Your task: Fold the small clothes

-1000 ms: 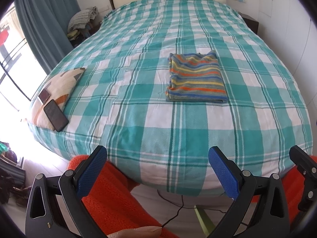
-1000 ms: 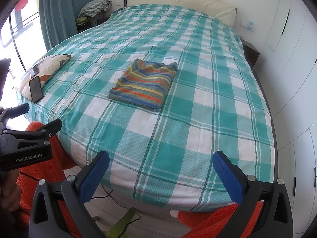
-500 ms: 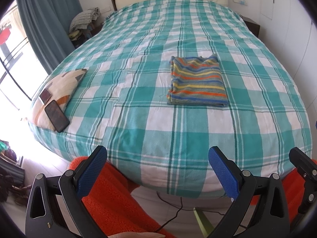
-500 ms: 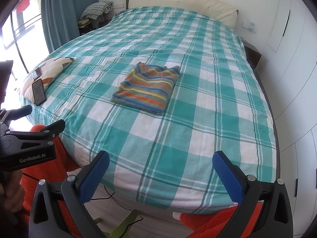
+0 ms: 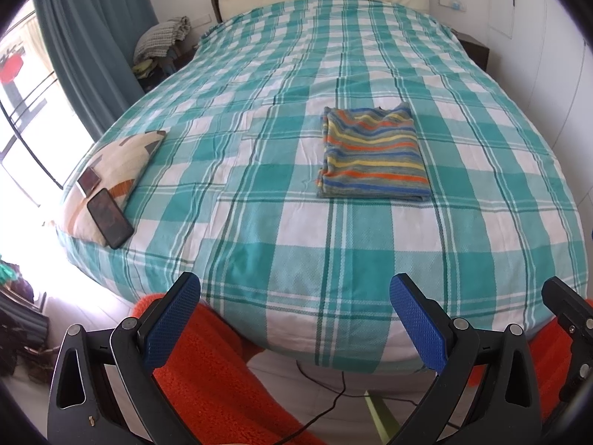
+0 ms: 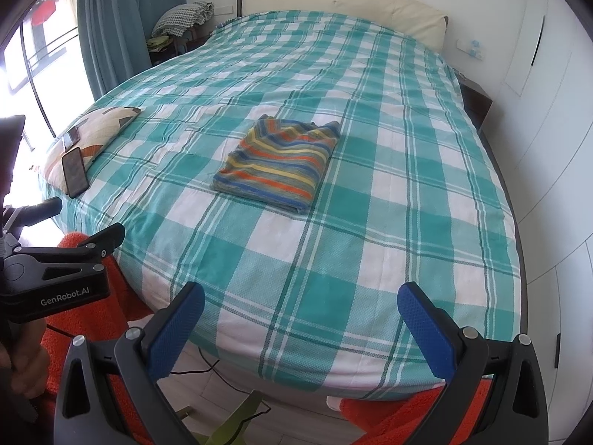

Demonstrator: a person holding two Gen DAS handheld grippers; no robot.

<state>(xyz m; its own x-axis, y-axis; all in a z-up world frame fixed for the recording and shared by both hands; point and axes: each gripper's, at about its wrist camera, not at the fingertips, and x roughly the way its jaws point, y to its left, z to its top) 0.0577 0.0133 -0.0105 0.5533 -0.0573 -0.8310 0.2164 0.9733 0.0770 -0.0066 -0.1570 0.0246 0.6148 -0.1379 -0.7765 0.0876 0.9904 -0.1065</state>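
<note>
Black hand-held gripper (image 5: 294, 322) frames carry blue textured pads (image 6: 176, 330).

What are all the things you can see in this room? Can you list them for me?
striped cloth: one, folded, orange, yellow, blue and grey, middle of the bed
bed cover: one, teal and white check, over the whole bed
cushion: one, cream with patches, left edge of the bed
phone: one, black, on the cushion
curtain: one, teal, by the window
clothes pile: one, grey and green, beside the headboard
headboard: one, cream, far end
left hand-held gripper: one, black with blue pads, open
right hand-held gripper: one, same colours, open
</note>
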